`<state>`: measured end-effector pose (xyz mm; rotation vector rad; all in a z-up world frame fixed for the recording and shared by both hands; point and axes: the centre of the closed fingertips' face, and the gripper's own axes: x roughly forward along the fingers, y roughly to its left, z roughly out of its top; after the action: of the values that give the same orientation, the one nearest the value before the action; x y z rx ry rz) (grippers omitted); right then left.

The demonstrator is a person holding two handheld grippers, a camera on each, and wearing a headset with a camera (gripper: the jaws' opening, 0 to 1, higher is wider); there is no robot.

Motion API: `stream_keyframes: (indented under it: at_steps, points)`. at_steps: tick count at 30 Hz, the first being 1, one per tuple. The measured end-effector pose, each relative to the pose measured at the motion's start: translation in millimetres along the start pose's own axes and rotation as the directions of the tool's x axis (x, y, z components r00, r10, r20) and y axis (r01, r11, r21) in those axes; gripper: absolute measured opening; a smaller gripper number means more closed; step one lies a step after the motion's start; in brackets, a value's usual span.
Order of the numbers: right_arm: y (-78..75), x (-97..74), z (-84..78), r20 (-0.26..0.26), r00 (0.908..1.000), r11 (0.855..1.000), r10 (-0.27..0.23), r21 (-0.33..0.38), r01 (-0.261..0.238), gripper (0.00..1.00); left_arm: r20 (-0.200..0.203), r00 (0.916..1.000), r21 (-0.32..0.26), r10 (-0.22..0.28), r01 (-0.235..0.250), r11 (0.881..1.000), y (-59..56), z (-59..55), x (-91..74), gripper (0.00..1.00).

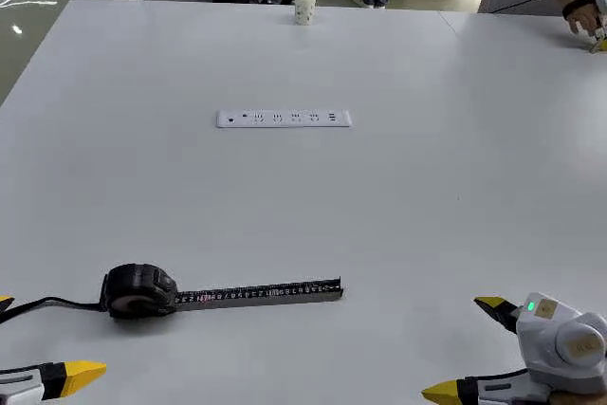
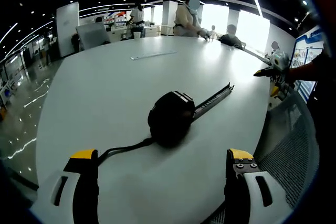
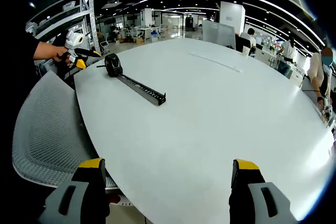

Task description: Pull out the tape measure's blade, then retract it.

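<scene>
A black tape measure point(image 1: 137, 291) lies near the front left of the white table point(image 1: 313, 196), its dark blade point(image 1: 266, 293) drawn out to the right and a black strap trailing left. My left gripper point(image 1: 43, 343) stands open just left of the case, apart from it; in the left gripper view the tape measure point(image 2: 170, 118) sits ahead of the open left gripper point(image 2: 160, 182). My right gripper point(image 1: 465, 348) is open at the front right, well clear of the blade's tip. In the right gripper view the tape measure point(image 3: 113, 64) lies far left of the open right gripper point(image 3: 164, 184).
A white power strip point(image 1: 284, 119) lies mid-table. A paper cup point(image 1: 304, 7) stands at the far edge. A person's hand point(image 1: 580, 18) works at the far right corner. A mesh chair point(image 3: 47, 129) sits by the table's near edge.
</scene>
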<state>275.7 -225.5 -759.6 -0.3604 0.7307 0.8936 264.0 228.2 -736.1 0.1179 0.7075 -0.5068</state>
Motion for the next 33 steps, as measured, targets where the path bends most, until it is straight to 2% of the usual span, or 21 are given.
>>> stream_keyframes:
  at_steps: [1, 3, 10, 13, 14, 15, 19, 24, 26, 29, 33]
  points:
    - [-0.9, 0.3, 1.9, -0.003, 1.0000, 1.000, 0.004, -0.005, -0.004, 0.99, -0.007, 1.0000, -0.015, -0.003, 0.002, 1.000, -2.1, 0.7, 0.2, 0.99]
    - [-3.2, 1.0, 5.8, -0.001, 1.0000, 1.000, 0.005, -0.021, -0.005, 0.99, 0.007, 0.9999, -0.023, -0.008, 0.008, 1.000, -5.7, 5.7, 1.2, 0.99]
    - [-7.3, 8.5, 12.9, -0.022, 0.9994, 0.999, 0.027, -0.040, -0.028, 0.99, 0.008, 0.9997, 0.001, -0.024, 0.024, 1.000, -14.8, 11.0, 6.8, 0.99]
    - [-7.2, 11.0, 18.9, -0.028, 0.9983, 0.997, 0.051, -0.053, -0.052, 0.99, 0.013, 0.9999, -0.006, -0.009, 0.009, 1.000, -15.3, 13.1, 11.1, 0.99]
    - [-7.9, 11.6, 20.3, -0.032, 0.9980, 0.997, 0.054, -0.058, -0.056, 0.99, 0.008, 1.0000, -0.005, 0.003, -0.003, 1.000, -13.9, 12.8, 13.4, 0.99]
    - [-9.0, 12.3, 23.5, -0.033, 0.9976, 0.996, 0.061, -0.068, -0.063, 0.99, -0.017, 0.9997, -0.002, 0.019, -0.019, 1.000, -12.9, 9.7, 16.4, 0.99]
    - [-13.2, 16.2, 30.4, -0.043, 0.9960, 0.994, 0.079, -0.073, -0.082, 0.99, -0.024, 0.9994, -0.017, 0.025, -0.025, 1.000, -16.1, 11.7, 23.4, 0.99]
    - [-15.4, 21.3, 41.2, -0.063, 0.9935, 0.989, 0.094, -0.107, -0.101, 0.99, -0.003, 0.9999, -0.034, 0.015, -0.015, 0.999, -25.7, 24.1, 29.5, 0.99]
    - [-16.1, 24.1, 46.4, -0.069, 0.9928, 0.985, 0.098, -0.135, -0.106, 0.99, -0.015, 0.9991, -0.039, 0.039, -0.040, 0.998, -23.7, 24.3, 33.0, 0.99]
    - [-12.8, 28.3, 48.4, -0.102, 0.9865, 0.979, 0.128, -0.145, -0.142, 0.99, -0.004, 0.9985, -0.070, 0.055, -0.056, 0.996, -23.6, 27.4, 36.9, 0.99]
    - [-9.2, 34.8, 52.1, -0.131, 0.9802, 0.970, 0.149, -0.173, -0.170, 0.99, -0.002, 0.9976, -0.076, 0.070, -0.070, 0.995, -26.6, 30.1, 41.8, 0.99]
